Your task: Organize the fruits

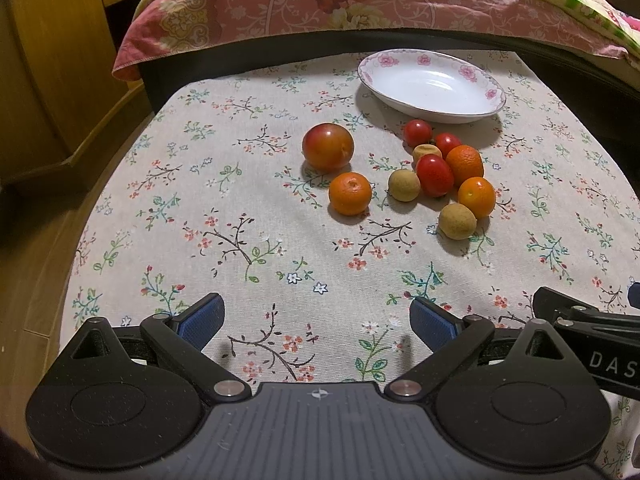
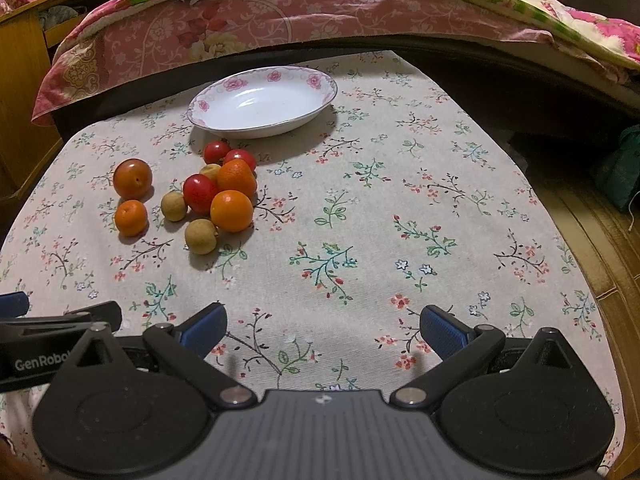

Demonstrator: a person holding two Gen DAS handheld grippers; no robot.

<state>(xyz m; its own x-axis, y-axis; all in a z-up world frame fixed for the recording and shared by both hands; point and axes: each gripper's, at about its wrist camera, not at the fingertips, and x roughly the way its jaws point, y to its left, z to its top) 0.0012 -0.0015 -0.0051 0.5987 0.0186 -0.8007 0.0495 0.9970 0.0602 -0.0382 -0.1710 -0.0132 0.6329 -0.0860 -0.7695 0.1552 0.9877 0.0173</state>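
A white plate with a pink flower rim (image 1: 492,94) (image 2: 320,80) stands empty at the back of the table. In front of it lies a cluster of fruit: a red plum (image 1: 328,146) (image 2: 132,178), small oranges (image 1: 350,193) (image 2: 231,211), cherry tomatoes (image 1: 435,175) (image 2: 200,193) and tan longans (image 1: 457,221) (image 2: 201,236). My left gripper (image 1: 316,318) is open and empty, low over the cloth, well short of the fruit. My right gripper (image 2: 324,326) is open and empty, to the right of the fruit.
A floral tablecloth (image 1: 240,200) (image 2: 400,220) covers the table. A bed with a pink quilt (image 1: 320,0) (image 2: 280,12) runs behind it. A wooden cabinet (image 1: 52,80) stands at the left. The right gripper's finger (image 1: 592,316) shows beside my left one.
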